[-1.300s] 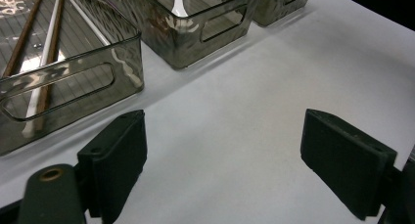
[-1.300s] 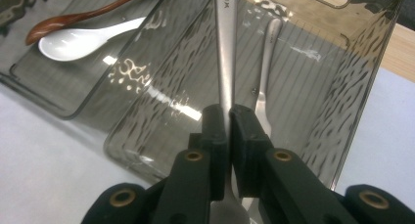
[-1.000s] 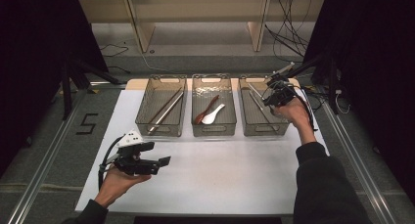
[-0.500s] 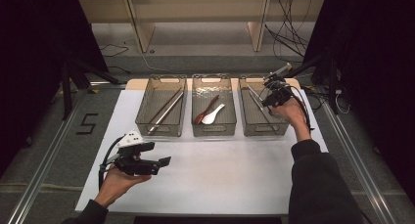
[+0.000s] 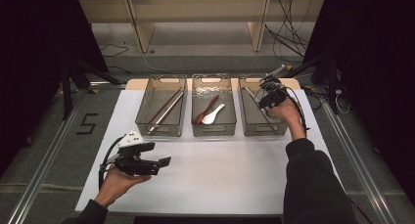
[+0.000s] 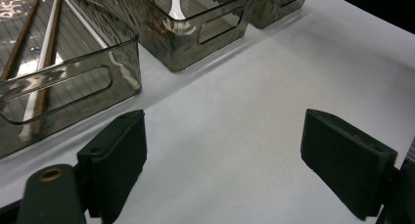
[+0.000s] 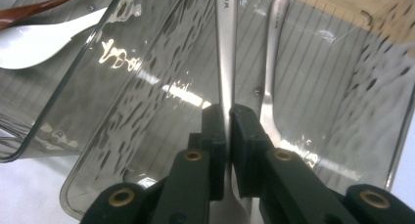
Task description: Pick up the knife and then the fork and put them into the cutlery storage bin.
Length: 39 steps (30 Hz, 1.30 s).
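Three bins: stood in a row across the far table.
Left bin (image 5: 161, 106): chopsticks (image 5: 165, 110).
Middle bin (image 5: 213, 106): two spoons (image 5: 209, 112).
Right bin (image 5: 254, 117): fork (image 7: 270, 62) and a steel handle (image 7: 226, 48).
Right gripper (image 7: 228, 117): clamped on the handle inside the right bin.
Left gripper (image 6: 222, 160): jaws wide, empty, near left.

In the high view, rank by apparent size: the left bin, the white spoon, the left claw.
1. left bin, clearly the largest.
2. left claw, body and jaws together; it sits nearer the camera, so its margin over the spoon is unsure.
3. white spoon, lying in the middle bin.
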Available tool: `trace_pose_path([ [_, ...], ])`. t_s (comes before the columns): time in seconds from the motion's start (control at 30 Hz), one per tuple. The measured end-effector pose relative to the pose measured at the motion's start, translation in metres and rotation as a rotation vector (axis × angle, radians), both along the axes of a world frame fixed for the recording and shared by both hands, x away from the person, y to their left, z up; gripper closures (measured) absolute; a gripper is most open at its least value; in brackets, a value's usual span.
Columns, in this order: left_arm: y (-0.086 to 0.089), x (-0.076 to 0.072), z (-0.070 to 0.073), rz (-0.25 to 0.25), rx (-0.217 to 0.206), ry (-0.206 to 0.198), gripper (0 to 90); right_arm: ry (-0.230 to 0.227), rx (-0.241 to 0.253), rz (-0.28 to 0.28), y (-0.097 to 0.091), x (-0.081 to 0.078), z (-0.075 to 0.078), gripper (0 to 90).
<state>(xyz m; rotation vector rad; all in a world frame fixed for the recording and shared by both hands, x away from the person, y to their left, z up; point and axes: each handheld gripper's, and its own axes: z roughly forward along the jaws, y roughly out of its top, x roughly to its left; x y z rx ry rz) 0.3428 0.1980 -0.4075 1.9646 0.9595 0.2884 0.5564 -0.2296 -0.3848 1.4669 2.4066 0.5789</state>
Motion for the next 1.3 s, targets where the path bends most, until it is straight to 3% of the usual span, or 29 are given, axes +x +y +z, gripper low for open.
trace_pose_path([
  [0.3, 0.000, 0.000, 0.000, -0.001, -0.001, 0.004, 16.9, 0.019, -0.017, 0.014, 0.006, 0.002, -0.005, 83.9],
  [0.7, -0.001, 0.000, 0.000, -0.001, -0.001, 0.003, 16.9, -0.016, 0.030, 0.002, 0.005, -0.002, 0.002, 69.0],
  [0.97, -0.001, 0.000, 0.000, -0.001, -0.001, 0.002, 16.9, -0.045, 0.115, 0.035, 0.005, -0.016, 0.012, 50.8],
  [1.1, -0.001, -0.001, 0.000, -0.005, 0.003, 0.002, 16.9, -0.076, 0.189, 0.056, 0.007, -0.031, 0.015, 45.7],
  [1.3, -0.001, 0.000, 0.000, -0.005, 0.006, 0.003, 16.9, -0.130, 0.245, 0.095, 0.011, -0.056, 0.016, 40.9],
])
